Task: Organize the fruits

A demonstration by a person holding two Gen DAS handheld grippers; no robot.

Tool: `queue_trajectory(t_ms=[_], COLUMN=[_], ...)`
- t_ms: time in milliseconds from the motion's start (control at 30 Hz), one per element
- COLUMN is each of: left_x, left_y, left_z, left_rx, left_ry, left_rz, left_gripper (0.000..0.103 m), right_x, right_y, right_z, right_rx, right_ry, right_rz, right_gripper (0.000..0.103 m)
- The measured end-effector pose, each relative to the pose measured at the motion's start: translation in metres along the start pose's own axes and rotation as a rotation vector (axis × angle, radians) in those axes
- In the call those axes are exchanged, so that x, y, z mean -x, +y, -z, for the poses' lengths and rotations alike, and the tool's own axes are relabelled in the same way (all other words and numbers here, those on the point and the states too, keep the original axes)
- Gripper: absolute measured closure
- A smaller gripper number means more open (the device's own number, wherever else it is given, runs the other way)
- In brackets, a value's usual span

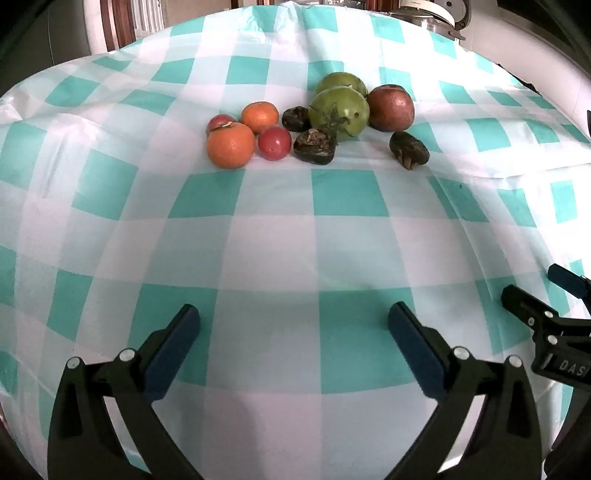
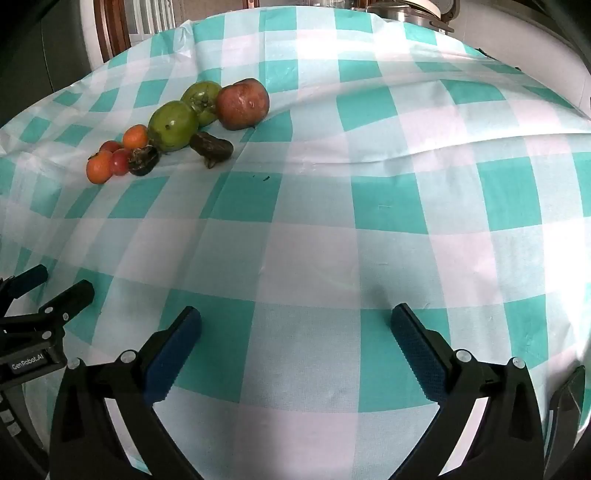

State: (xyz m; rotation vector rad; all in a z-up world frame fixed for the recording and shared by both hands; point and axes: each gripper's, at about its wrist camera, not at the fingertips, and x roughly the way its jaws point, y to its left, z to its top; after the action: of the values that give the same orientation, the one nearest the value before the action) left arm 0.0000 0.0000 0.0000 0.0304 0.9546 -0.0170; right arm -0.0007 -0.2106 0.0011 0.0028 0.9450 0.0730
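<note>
A cluster of fruit lies far across the table. It holds two oranges (image 1: 231,145) (image 1: 259,116), small red fruits (image 1: 274,143), two green fruits (image 1: 339,108), a big reddish-brown fruit (image 1: 390,107) and dark wrinkled fruits (image 1: 314,146) (image 1: 408,149). The cluster also shows at the far left in the right wrist view, with a green fruit (image 2: 172,125) and the reddish-brown fruit (image 2: 242,103). My left gripper (image 1: 293,321) is open and empty, low over the cloth, well short of the fruit. My right gripper (image 2: 295,321) is open and empty beside it.
The table wears a teal and white checked cloth (image 1: 295,229) with creases. A metal pot (image 1: 432,14) stands at the far right edge. The right gripper's fingers (image 1: 524,306) show at the left view's right edge; the left gripper's fingers (image 2: 70,297) at the right view's left edge.
</note>
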Motion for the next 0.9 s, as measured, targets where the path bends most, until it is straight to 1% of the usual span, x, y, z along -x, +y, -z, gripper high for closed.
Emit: queue_trajectory(t_ms=[900], left_x=[0.0001], left_y=[-0.0002], left_z=[-0.0004], left_rx=[-0.001], left_ry=[0.0], left_rz=[-0.001], left_gripper=[0.001], right_x=[0.0004], right_y=[-0.0001], right_z=[-0.0004], right_rx=[0.001], right_ry=[0.001], right_rz=[0.001], right_gripper=[0.004])
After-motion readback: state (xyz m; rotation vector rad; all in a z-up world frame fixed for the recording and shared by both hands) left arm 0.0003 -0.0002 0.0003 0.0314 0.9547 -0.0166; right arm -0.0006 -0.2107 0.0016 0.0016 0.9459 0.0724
